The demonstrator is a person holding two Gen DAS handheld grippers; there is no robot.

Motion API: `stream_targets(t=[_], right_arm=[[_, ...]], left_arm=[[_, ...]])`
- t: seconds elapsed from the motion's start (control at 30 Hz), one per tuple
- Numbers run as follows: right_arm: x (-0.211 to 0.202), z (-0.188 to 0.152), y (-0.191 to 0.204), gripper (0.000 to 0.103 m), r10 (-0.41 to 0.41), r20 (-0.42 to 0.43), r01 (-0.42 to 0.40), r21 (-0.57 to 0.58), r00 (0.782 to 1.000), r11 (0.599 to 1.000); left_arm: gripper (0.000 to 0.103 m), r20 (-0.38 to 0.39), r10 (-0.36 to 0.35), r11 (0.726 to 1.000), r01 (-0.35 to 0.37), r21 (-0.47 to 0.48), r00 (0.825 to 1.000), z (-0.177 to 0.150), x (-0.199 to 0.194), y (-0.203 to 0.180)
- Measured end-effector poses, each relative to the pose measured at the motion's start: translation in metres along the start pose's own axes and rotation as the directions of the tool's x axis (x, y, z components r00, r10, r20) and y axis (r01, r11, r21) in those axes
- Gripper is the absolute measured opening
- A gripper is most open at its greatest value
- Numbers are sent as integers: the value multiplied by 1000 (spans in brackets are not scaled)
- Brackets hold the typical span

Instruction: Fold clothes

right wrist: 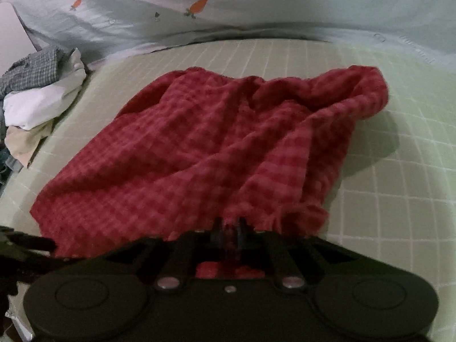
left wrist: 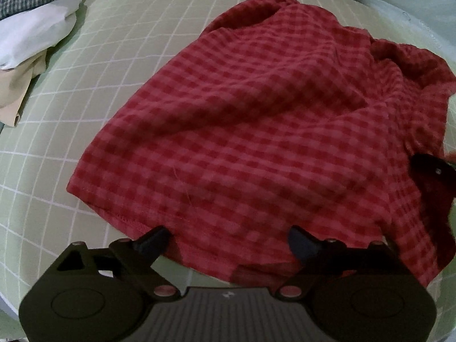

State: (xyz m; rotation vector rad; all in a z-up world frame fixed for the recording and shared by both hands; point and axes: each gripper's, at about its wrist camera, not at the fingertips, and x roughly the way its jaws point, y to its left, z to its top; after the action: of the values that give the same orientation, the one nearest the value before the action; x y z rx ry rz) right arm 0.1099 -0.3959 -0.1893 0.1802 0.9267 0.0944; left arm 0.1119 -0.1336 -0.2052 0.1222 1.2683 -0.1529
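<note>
Two grippers work at the near edge of a red checked garment (left wrist: 256,131) that lies rumpled on a pale green mat (left wrist: 94,91) ruled with white grid lines. In the left wrist view the left gripper (left wrist: 232,238) stands wide, its dark fingers well apart with the stitched near hem of the cloth lying between them; neither fingertip can be seen pressing the fabric. In the right wrist view the right gripper (right wrist: 230,226) is narrow, its fingers drawn together and pinching a bunch of the garment's near edge, so that folds fan out from the pinch toward the far side. The far right corner of the garment is bunched and raised, casting a shadow on the mat to its right. At the far left of the mat sits a pile of other clothes (right wrist: 40,99): a grey checked piece on top, white cloth under it, a cream piece nearest. Beyond the mat's far edge lies a pale sheet printed with small orange carrots (right wrist: 196,5)
</note>
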Motion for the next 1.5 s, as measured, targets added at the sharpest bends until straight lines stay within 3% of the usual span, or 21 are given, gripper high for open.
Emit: stream_targets(t=[0.07, 0.13, 0.2, 0.3, 0.4, 0.63, 0.7, 0.87, 0.93, 1.1, 1.17, 1.3, 1.4, 1.5], right_arm=[[-17, -2, -9, 54, -15, 50, 13, 33, 999, 999], [-33, -3, -18, 60, -37, 99, 31, 64, 994, 997], [-47, -3, -27, 79, -73, 147, 60, 92, 986, 994], [-56, -5, -41, 95, -146, 197, 120, 139, 969, 983], [-52, -10, -57, 103, -179, 174, 148, 178, 968, 973], [-37, -23, -50, 103, -93, 95, 78, 157, 991, 985], [-33, -23, -41, 101, -90, 82, 77, 150, 993, 986], [-24, -19, -31, 58, -71, 54, 62, 154, 996, 986], [-21, -20, -31, 45, -41, 31, 36, 160, 999, 986], [-11, -28, -39, 28, 52, -46, -41, 208, 998, 977], [-14, -33, -45, 2, 79, -43, -68, 219, 996, 973], [-47, -33, -58, 0, 37, 28, -41, 175, 999, 984], [-83, -36, -82, 0, -90, 84, 75, 165, 992, 983], [-103, -52, -117, 1, -280, 49, 269, 171, 959, 948]], left_arm=[[96, -1, -2, 1000, 2, -3, 1000, 0, 1, 1], [97, -2, -1, 1000, 1, -1, 1000, 1, 3, 0], [99, -3, 3, 1000, -3, 4, 1000, 2, 5, -2], [103, -10, 5, 1000, -5, 10, 1000, 3, 8, -6], [103, -14, 7, 1000, -7, 12, 1000, 3, 8, -6], [103, -11, 10, 1000, -10, 13, 1000, 3, 9, -7], [103, -10, 10, 1000, -10, 14, 1000, 2, 8, -8], [103, -13, 8, 1000, -8, 21, 1000, 3, 8, -11], [103, -14, 8, 1000, -7, 22, 1000, 4, 9, -9], [103, -17, 8, 1000, -7, 22, 1000, 7, 10, -8], [103, -18, 9, 1000, -9, 16, 1000, 7, 10, -7], [103, -20, 15, 1000, -15, 2, 1000, 8, 10, -7], [103, -16, 20, 1000, -20, -11, 1000, 8, 10, -8], [103, -12, 26, 999, -26, -28, 1000, 5, 9, -8]])
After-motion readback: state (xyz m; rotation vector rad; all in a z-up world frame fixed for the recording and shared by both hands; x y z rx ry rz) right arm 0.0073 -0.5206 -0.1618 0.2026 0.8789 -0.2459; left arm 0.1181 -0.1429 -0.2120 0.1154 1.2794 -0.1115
